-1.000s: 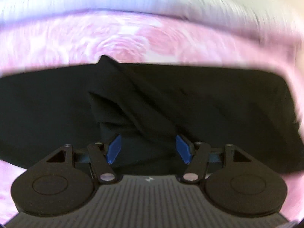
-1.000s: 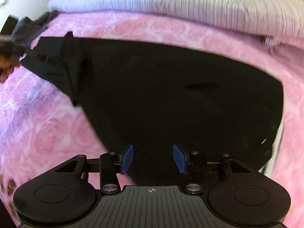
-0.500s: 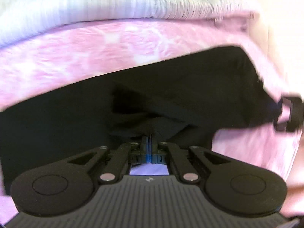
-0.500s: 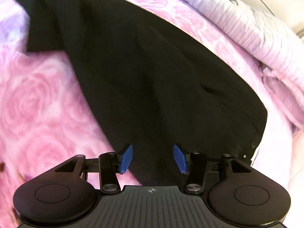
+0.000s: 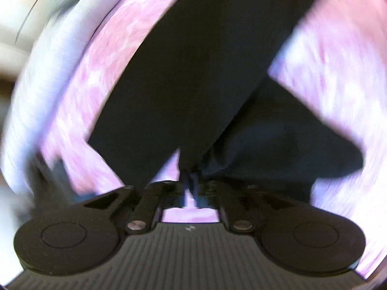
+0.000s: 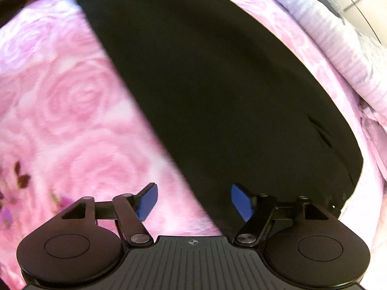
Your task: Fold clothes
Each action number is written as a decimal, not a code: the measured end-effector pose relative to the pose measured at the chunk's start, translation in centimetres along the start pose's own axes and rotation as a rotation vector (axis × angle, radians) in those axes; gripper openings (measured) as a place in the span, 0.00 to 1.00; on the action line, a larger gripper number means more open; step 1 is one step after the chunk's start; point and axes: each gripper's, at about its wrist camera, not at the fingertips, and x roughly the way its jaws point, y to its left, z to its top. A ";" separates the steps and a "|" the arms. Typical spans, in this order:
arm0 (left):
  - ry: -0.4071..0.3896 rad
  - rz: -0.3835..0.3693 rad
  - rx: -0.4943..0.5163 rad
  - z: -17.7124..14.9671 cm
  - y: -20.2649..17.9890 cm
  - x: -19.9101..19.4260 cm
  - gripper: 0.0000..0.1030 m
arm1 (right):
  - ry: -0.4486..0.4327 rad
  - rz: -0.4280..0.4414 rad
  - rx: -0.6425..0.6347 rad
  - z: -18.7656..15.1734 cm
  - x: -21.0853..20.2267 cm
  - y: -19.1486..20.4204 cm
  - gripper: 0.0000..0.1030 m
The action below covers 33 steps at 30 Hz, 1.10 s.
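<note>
Left claw (image 5: 191, 183) pinched closed; right claw (image 6: 193, 201) spread.

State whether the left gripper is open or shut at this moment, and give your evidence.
Shut. The left gripper has its fingers pressed together, pinching a bunched edge of the black garment, which stretches away over the pink bedspread.

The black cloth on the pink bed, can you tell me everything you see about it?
The black garment is plain, dark and soft-looking, with no print. Most of it lies spread flat on the pink rose-patterned blanket, showing a few small creases near one side. One part is pulled up into a bunched fold, pinched in the shut left claw. The open right claw hovers over its straight edge. What kind of garment it is cannot be told.
</note>
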 end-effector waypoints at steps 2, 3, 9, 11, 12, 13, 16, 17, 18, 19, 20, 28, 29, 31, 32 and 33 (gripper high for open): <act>0.014 0.026 -0.014 -1.4 0.2 0.2 0.42 | 0.001 0.003 0.024 -0.1 0.0 0.2 0.71; 0.022 0.040 -0.021 -2.2 0.2 0.4 0.42 | -0.001 0.002 0.035 -0.2 -0.1 0.2 0.71; 0.032 -0.205 -0.576 -4.8 4.8 3.3 0.43 | 0.003 -0.002 0.040 -0.7 0.1 1.0 0.72; 0.057 -0.218 -0.577 -4.5 4.0 4.5 0.41 | 0.000 -0.009 0.035 -0.7 0.0 1.3 0.72; 0.086 -0.209 -0.554 -4.4 3.3 5.1 0.34 | 0.000 -0.012 0.036 -0.7 0.0 1.4 0.72; 0.119 -0.194 -0.516 -4.3 2.5 5.7 0.19 | 0.000 -0.015 0.040 -0.7 -0.1 1.5 0.72; 0.094 -0.086 -0.308 -4.5 1.1 4.6 0.01 | 0.007 -0.027 0.047 -0.7 -0.1 1.6 0.72; 0.075 -0.034 -0.222 -4.7 0.8 3.9 0.01 | 0.012 -0.033 0.046 -0.7 0.0 1.5 0.72; 0.055 0.019 -0.135 -5.0 0.6 3.1 0.01 | 0.016 -0.039 0.045 -0.7 0.1 1.5 0.72; 0.035 0.071 -0.049 -5.3 0.3 2.3 0.00 | 0.015 -0.047 0.048 -0.6 0.1 1.4 0.72; 0.015 0.124 0.038 -5.5 0.0 1.6 0.00 | 0.012 -0.056 0.052 -0.5 0.0 1.2 0.72; -0.145 0.537 0.735 -7.6 -2.3 -4.6 0.01 | 0.005 -0.086 0.101 0.2 0.7 0.2 0.72; -0.132 0.549 0.793 -8.3 -2.8 -4.2 0.01 | 0.008 -0.083 0.115 0.4 0.3 -0.6 0.72; -0.080 0.528 0.846 -10.4 -3.8 -1.7 0.01 | 0.018 -0.080 0.126 0.0 0.0 -0.3 0.72; -0.054 0.517 0.869 -11.4 -4.2 -0.4 0.01 | 0.028 -0.084 0.114 -0.3 0.0 0.3 0.72; -0.035 0.507 0.876 -12.1 -4.6 0.6 0.01 | 0.035 -0.092 0.090 -0.6 0.1 0.7 0.72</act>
